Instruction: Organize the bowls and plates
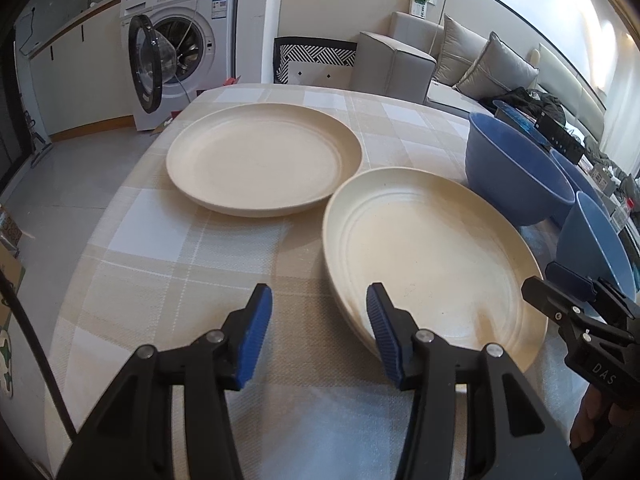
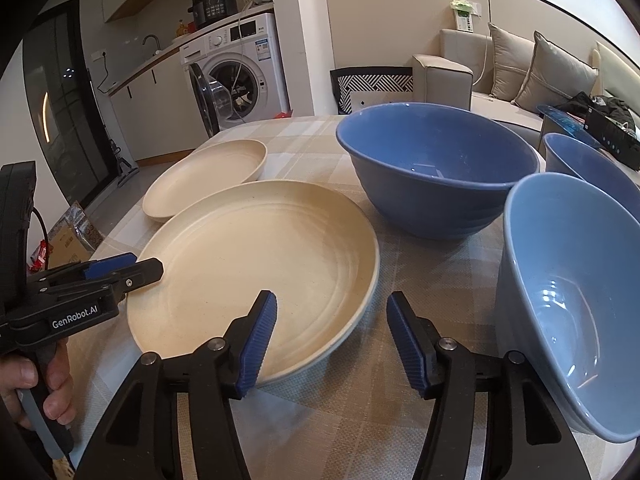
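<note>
Two cream plates lie on the checked tablecloth: a near plate (image 1: 436,256) (image 2: 256,272) and a far plate (image 1: 260,160) (image 2: 208,176). Three blue bowls stand to the right: a large dark one (image 1: 516,172) (image 2: 436,168), a light blue one (image 1: 596,240) (image 2: 568,300) nearest, and a third (image 2: 592,164) behind. My left gripper (image 1: 318,332) is open and empty, its right finger over the near plate's left rim. My right gripper (image 2: 332,340) is open and empty, straddling the near plate's right rim. Each gripper shows in the other's view: the right gripper (image 1: 576,312), the left gripper (image 2: 120,270).
The table (image 1: 180,264) has a rounded far edge. Beyond it stand a washing machine (image 1: 180,40) with its door open, a patterned chair back (image 1: 316,60) and a grey sofa (image 1: 472,60) with cushions. Clutter lies right of the bowls.
</note>
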